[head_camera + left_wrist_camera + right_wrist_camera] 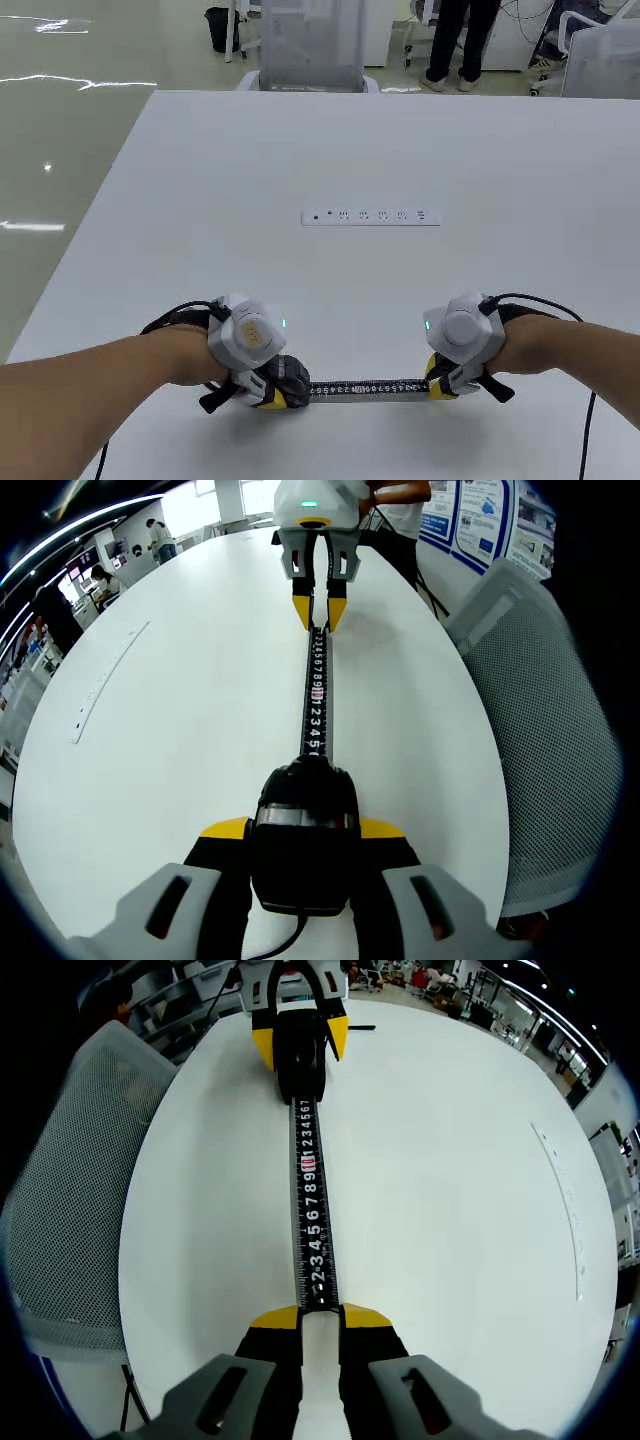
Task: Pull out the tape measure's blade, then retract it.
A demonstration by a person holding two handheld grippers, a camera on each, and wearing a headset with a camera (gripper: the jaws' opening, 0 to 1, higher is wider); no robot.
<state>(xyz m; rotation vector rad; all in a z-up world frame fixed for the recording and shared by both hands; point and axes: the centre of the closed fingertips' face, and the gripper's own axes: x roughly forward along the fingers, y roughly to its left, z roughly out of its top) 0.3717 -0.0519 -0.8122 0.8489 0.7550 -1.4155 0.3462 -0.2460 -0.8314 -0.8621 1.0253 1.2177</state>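
Note:
The black tape measure case (303, 830) sits between the yellow-tipped jaws of my left gripper (303, 830), which is shut on it; in the head view the case (283, 384) lies low on the white table under that gripper (272, 392). Its black blade (365, 387) with white numerals runs out flat to the right. My right gripper (319, 1314) is shut on the blade's end (318, 1295), also seen in the head view (438, 388). From the right gripper view the blade (309, 1200) stretches to the case (300, 1050); in the left gripper view it (316, 695) reaches the right gripper (318, 608).
A flush white power strip (371, 216) lies in the table's middle. A grey mesh chair (310, 45) stands at the far edge, another mesh chair (545, 710) beside the near edge. People stand beyond the table (460, 40). Cables trail from both grippers.

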